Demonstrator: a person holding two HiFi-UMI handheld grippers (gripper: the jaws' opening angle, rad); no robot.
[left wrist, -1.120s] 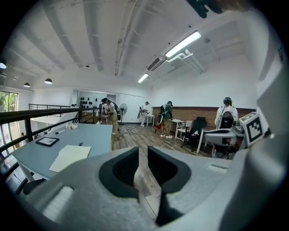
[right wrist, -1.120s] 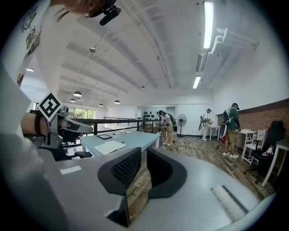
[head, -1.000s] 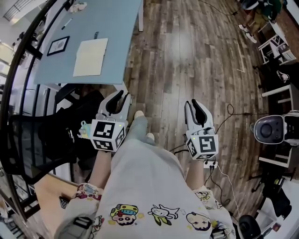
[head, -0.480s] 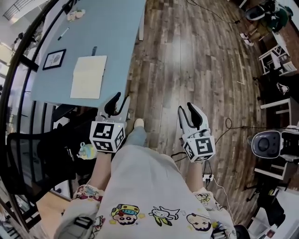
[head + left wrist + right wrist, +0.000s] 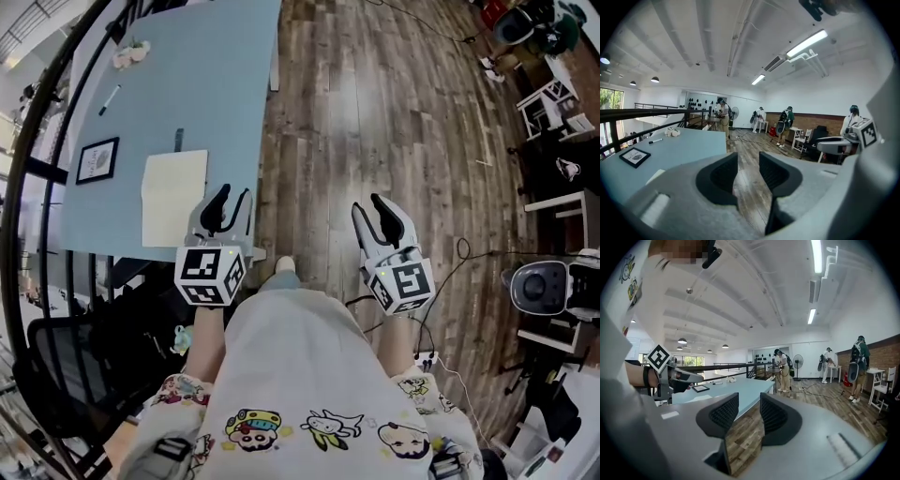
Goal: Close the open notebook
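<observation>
A cream notebook (image 5: 174,197) lies flat on the light blue table (image 5: 216,84), near its front edge. In the head view my left gripper (image 5: 232,197) hovers over the table's front right corner, just right of the notebook and not touching it. Its jaws are opening with nothing between them; the left gripper view shows floor through the gap of the left gripper (image 5: 747,157). My right gripper (image 5: 367,206) is held over the wooden floor, well right of the table. Its jaws are opening too, and the right gripper (image 5: 749,401) is empty.
On the table lie a framed picture (image 5: 97,159), a marker (image 5: 110,99), a small dark object (image 5: 178,139) and a crumpled tissue (image 5: 131,53). A black chair (image 5: 66,366) stands at the lower left. Cables and a round grey device (image 5: 539,286) are at the right. People stand far off.
The table and notebook have come closer to me as I walked forward. Both grippers went forward with me and their jaws stand wider apart than before.
</observation>
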